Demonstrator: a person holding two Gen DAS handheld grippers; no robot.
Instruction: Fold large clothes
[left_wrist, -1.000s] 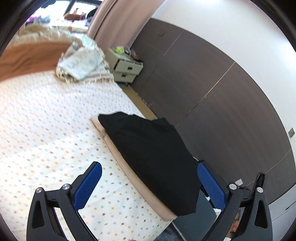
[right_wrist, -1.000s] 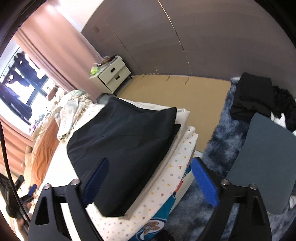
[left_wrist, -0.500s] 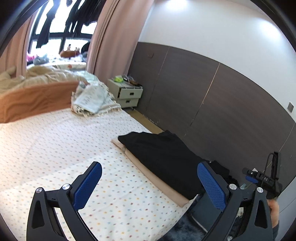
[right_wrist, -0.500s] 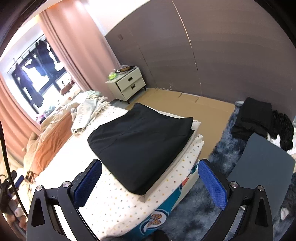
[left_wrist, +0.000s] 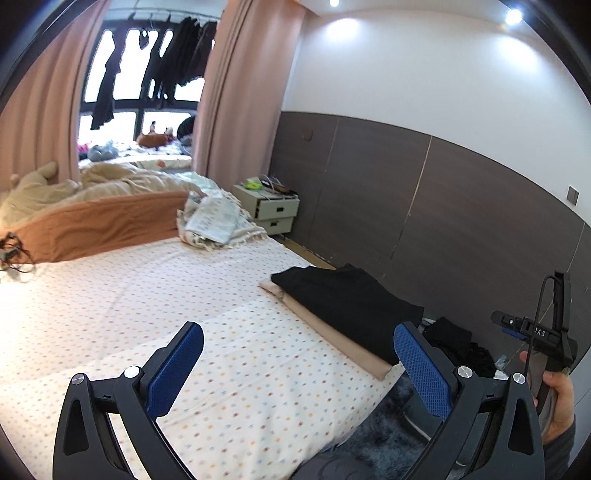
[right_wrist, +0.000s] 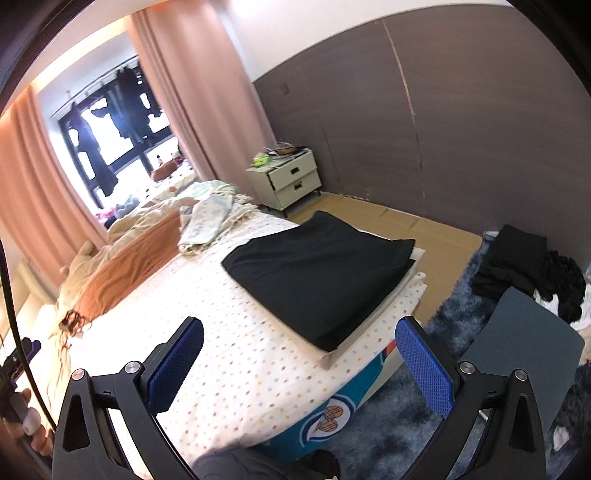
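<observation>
Both the left gripper (left_wrist: 297, 363) and right gripper (right_wrist: 299, 360) have drawn back from the bed (right_wrist: 229, 332), jaws spread and empty, leaving the folded black garment (right_wrist: 317, 273) at its foot corner, fold apparently complete.

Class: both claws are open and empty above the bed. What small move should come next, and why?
Probably swing the right claw toward the dark clothes pile on the rug: the black garment already lies folded on the bed, and the left claw holds nothing.

Both tools (left_wrist: 298, 360) (right_wrist: 299, 356) wide apart, empty
</observation>
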